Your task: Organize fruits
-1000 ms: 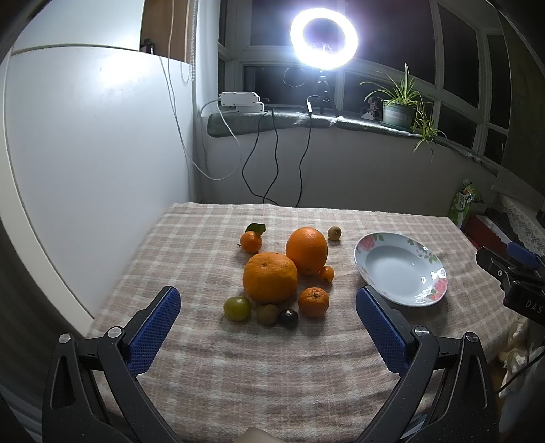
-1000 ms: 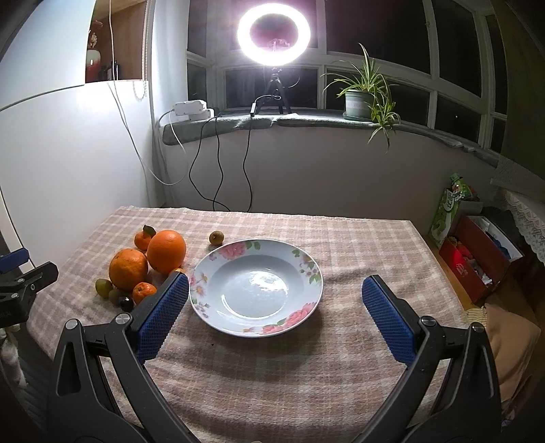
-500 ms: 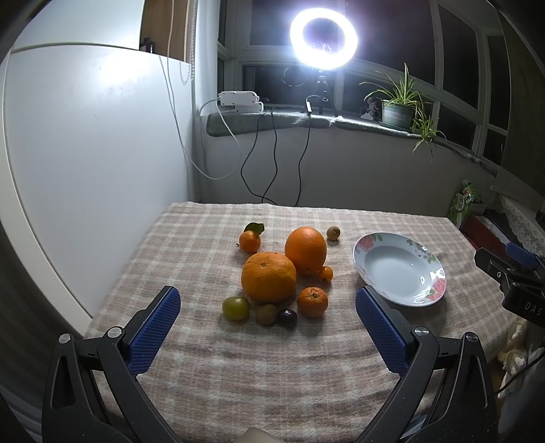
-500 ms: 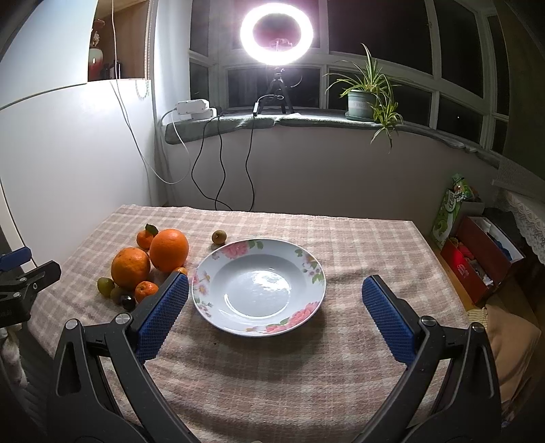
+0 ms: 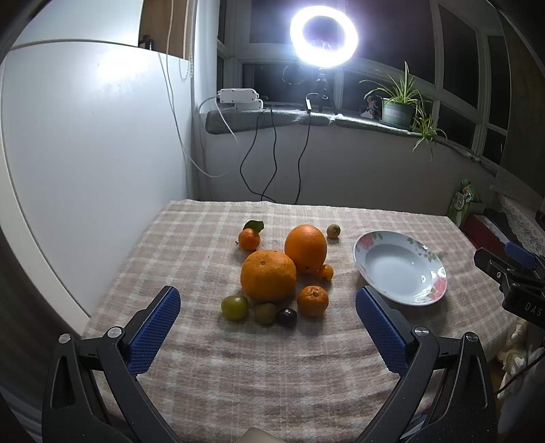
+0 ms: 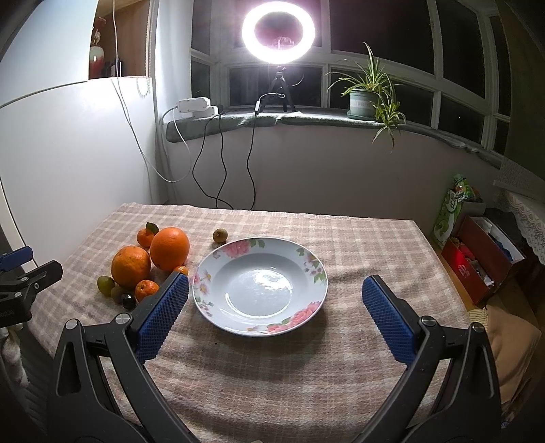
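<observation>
A cluster of fruit lies on the checked tablecloth point(image 5: 190, 245): two big oranges point(image 5: 268, 275) point(image 5: 305, 244), small tangerines point(image 5: 312, 300) point(image 5: 249, 239), a green fruit point(image 5: 234, 307), a dark plum point(image 5: 286, 317) and a small brown fruit point(image 5: 333, 231). An empty flowered plate point(image 6: 299, 272) sits to their right. My left gripper point(image 5: 268, 323) is open, hovering in front of the fruit. My right gripper point(image 6: 274, 315) is open over the near rim of the plate. Each gripper shows at the edge of the other's view.
A white panel point(image 5: 85, 153) walls the table's left side. Behind the table a sill carries a ring light point(image 5: 323, 32), cables and a potted plant point(image 5: 396, 105). Boxes and bags point(image 6: 477, 252) stand on the floor to the right.
Both views have drifted slightly; the right gripper has moved a little nearer the plate. Fruit and plate have not moved and both grippers stay open.
</observation>
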### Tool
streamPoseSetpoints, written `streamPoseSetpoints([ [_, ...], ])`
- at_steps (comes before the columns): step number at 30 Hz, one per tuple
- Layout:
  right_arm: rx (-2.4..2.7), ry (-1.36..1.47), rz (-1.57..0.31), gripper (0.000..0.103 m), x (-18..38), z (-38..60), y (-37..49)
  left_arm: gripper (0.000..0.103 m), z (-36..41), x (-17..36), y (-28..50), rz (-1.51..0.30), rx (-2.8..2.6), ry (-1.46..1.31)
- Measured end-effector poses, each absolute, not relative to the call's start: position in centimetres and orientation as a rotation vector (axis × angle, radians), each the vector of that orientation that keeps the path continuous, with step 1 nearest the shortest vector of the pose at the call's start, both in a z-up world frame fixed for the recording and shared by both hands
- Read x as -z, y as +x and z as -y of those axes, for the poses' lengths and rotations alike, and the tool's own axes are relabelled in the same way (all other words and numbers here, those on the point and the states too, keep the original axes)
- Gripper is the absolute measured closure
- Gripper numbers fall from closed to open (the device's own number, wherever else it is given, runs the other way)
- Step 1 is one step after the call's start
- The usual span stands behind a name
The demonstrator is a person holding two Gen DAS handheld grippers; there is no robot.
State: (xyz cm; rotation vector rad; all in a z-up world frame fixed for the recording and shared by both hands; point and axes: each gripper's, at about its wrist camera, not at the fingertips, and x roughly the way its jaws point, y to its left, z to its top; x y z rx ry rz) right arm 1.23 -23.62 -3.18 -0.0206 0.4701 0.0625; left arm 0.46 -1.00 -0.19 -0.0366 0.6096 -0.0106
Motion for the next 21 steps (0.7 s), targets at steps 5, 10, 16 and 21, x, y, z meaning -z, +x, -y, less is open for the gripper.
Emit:
streamPoseSetpoints([
  [5,-0.071,-0.022,-0.486,0.0,3.4,23.3,1.5,0.001,0.7,0.5,0.8,-0.617,0.013,-0.042],
  [10,-0.094,-0.015,-0.503,0.0,3.5,23.6,2.2,0.001,0.1,1.0,1.1,-0.626,0.017,-0.056],
  [16,-0.171,0.018,-0.533,0.0,3.7,23.1,3.0,0.001,-1.6,2.2,1.8,-0.666,0.047,-0.134],
  [21,-0.29,0.07,-0.572,0.0,3.7,21.8,4.2,0.004,-3.2,3.7,2.4,-0.71,0.09,-0.225],
])
